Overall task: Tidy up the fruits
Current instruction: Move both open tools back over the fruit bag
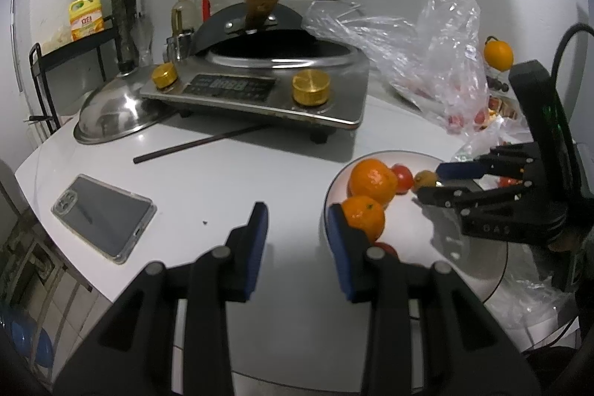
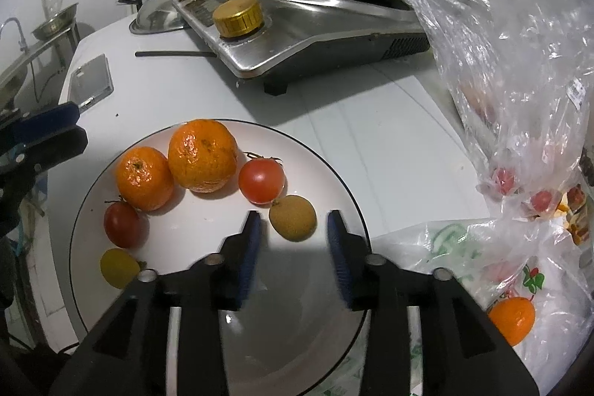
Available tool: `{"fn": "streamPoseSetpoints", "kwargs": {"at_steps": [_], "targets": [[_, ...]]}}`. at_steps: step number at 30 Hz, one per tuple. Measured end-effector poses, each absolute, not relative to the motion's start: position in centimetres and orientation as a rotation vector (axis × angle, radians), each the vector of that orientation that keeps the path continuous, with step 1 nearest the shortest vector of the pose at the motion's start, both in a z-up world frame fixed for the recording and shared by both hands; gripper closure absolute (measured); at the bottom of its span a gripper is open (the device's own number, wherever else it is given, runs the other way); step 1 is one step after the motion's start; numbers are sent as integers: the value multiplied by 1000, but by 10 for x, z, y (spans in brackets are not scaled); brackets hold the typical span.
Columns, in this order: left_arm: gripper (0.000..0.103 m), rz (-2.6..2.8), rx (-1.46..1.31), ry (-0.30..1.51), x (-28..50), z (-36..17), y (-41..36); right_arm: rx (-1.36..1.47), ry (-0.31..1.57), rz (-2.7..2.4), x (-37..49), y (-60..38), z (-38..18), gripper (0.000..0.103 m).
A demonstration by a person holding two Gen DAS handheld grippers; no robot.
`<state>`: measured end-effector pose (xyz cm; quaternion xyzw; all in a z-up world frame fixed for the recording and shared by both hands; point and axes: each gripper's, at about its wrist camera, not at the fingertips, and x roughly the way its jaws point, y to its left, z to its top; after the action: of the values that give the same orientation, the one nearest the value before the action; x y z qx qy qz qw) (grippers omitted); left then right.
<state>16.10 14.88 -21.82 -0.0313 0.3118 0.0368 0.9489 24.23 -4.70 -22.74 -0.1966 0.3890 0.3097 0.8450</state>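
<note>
- Small brown fruit (image 2: pixel 293 218) lies on white plate (image 2: pixel 334 173), near its right rim, long axis running upper-left to lower-right in the right wrist view.
- Right gripper (image 2: pixel 293 240) spread just behind it, pads clear, nothing pinched.
- Two oranges (image 2: pixel 202 154), two red tomatoes (image 2: pixel 261 180) and a yellow fruit (image 2: pixel 118 268) share the plate.
- Left gripper (image 1: pixel 297 229) spread, empty, over white table (image 1: pixel 208 180).
- Cooktop (image 1: pixel 260 91), phone (image 1: pixel 102 218), plastic bags (image 2: pixel 519 99) around.
</note>
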Motion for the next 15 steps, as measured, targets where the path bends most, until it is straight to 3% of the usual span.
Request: {"fn": "streamPoseSetpoints", "kwargs": {"at_steps": [15], "targets": [[68, 47, -34, 605, 146, -200, 120, -388, 776, 645, 219, -72, -203, 60]]}}
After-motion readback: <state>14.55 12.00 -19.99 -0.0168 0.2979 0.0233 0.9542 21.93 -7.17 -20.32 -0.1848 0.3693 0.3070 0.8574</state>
